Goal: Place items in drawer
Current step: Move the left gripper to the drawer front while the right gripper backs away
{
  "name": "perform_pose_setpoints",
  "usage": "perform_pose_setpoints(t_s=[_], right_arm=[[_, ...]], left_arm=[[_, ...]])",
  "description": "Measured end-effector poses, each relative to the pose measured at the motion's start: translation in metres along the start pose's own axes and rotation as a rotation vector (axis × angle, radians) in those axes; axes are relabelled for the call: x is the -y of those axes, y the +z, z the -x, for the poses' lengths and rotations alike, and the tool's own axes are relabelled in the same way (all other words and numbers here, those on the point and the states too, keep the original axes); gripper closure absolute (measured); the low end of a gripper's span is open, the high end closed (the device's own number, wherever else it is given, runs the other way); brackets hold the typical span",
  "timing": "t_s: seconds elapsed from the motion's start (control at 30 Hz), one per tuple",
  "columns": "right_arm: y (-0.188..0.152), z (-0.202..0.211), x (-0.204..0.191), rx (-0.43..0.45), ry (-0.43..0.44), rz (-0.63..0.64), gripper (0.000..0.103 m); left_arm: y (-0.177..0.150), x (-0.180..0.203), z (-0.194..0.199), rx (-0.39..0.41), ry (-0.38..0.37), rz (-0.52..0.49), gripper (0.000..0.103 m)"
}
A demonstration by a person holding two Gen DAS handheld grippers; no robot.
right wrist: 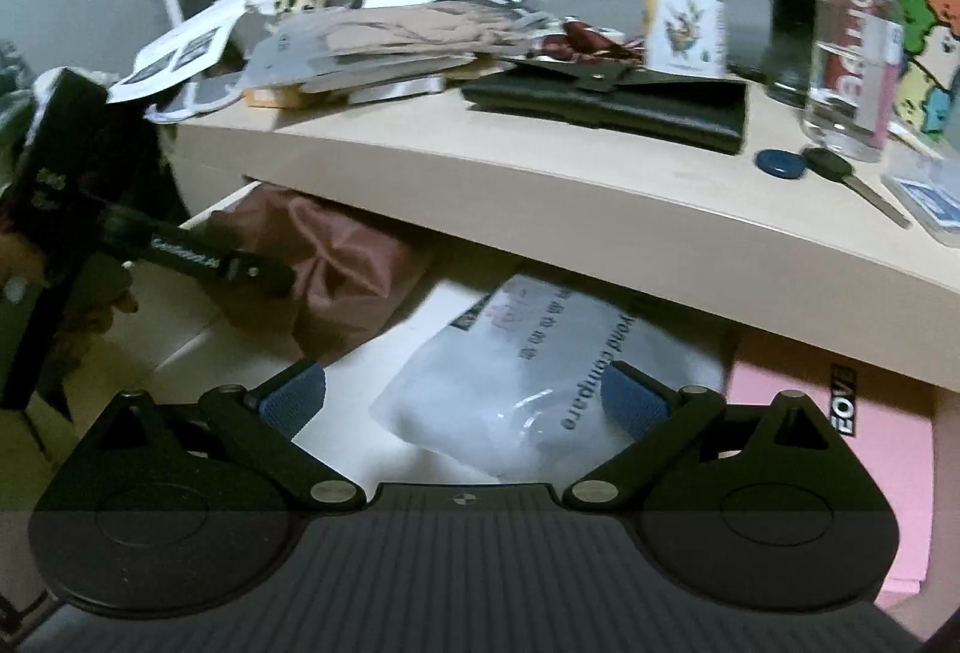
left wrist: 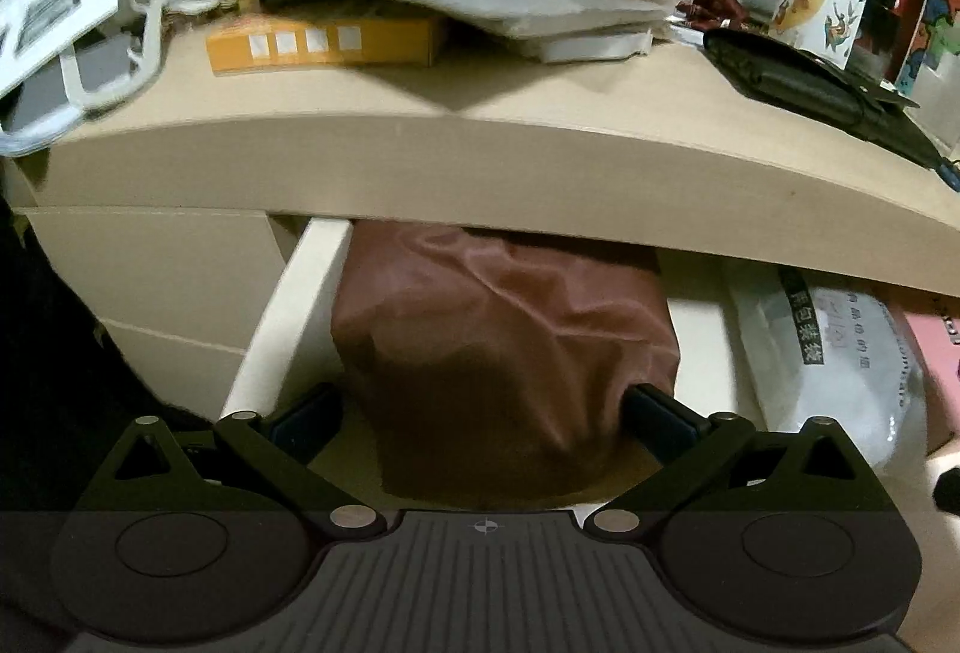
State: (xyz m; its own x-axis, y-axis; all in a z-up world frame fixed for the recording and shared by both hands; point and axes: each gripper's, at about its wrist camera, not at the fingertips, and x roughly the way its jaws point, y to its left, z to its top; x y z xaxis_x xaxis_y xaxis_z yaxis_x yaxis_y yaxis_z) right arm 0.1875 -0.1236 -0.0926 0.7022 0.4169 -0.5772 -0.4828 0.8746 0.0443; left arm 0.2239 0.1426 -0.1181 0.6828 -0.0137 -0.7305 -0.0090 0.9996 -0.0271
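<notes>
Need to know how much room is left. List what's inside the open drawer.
Inside the drawer: a brown bag at its left, a clear plastic packet in the middle, a pink box at right. The desktop hides the drawer's back part.

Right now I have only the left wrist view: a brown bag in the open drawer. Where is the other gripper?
Observer: The right gripper hangs open over a white plastic packet.
Operator: Is anything small near the desk edge?
Observer: A black key lies on the desk, beside a blue disc.
</notes>
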Motion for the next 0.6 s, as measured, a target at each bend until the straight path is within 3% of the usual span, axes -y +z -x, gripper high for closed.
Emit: perform_pose_setpoints(t_s=[0.27, 0.4, 0.53, 0.6], right_arm=[[-0.004, 0.013, 0.001, 0.042, -0.093, -0.089, 0.001], [-0.009, 0.028, -0.009, 0.081, -0.149, -0.075, 0.001], [-0.014, 0.045, -0.021, 0.129, -0.180, -0.048, 0.001], [-0.016, 0.050, -0.024, 0.129, -0.179, -0.054, 0.001]], left_arm=[[0.000, 0.001, 0.007, 0.052, 0.000, -0.006, 0.000], [-0.003, 0.007, 0.014, 0.084, -0.017, -0.022, 0.000], [-0.004, 0.017, 0.032, 0.141, -0.053, -0.042, 0.000], [-0.002, 0.016, 0.041, 0.136, -0.092, 0.003, 0.000]])
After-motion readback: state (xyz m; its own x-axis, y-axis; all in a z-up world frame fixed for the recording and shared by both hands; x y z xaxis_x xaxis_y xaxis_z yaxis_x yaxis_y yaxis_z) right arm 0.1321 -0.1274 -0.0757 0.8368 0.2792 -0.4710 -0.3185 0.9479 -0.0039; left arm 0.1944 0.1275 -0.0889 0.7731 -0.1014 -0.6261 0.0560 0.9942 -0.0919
